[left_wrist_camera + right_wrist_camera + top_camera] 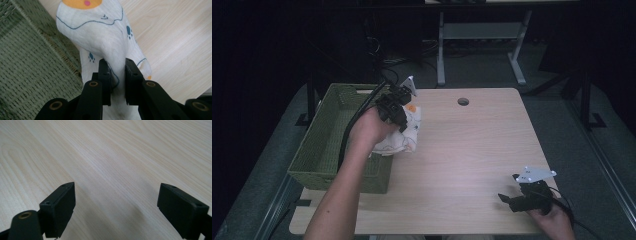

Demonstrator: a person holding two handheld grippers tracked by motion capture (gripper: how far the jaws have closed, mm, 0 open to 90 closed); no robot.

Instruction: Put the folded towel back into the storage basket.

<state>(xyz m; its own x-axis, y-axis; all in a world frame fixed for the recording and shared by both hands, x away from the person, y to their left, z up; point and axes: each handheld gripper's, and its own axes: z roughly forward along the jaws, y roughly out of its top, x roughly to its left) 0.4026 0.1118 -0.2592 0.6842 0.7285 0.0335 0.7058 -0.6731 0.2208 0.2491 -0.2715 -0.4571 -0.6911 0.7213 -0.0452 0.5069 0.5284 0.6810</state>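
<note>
The left hand-held gripper (117,72), lower centre, clamped a white paw-print cloth (105,35) bearing no readable writing; the right hand-held gripper (116,202) stood apart over the worktop (125,150).

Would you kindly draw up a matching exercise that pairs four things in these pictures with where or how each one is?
Things:
1. white cloth
2. green woven basket
3. left hand-held gripper
4. right hand-held gripper

States:
A. jaws wide apart above bare wood
B. stands at the table's left edge
C. pinched and hanging, printed with blue paws
D. jaws closed on fabric

Pairs: 1-C, 2-B, 3-D, 4-A
</note>
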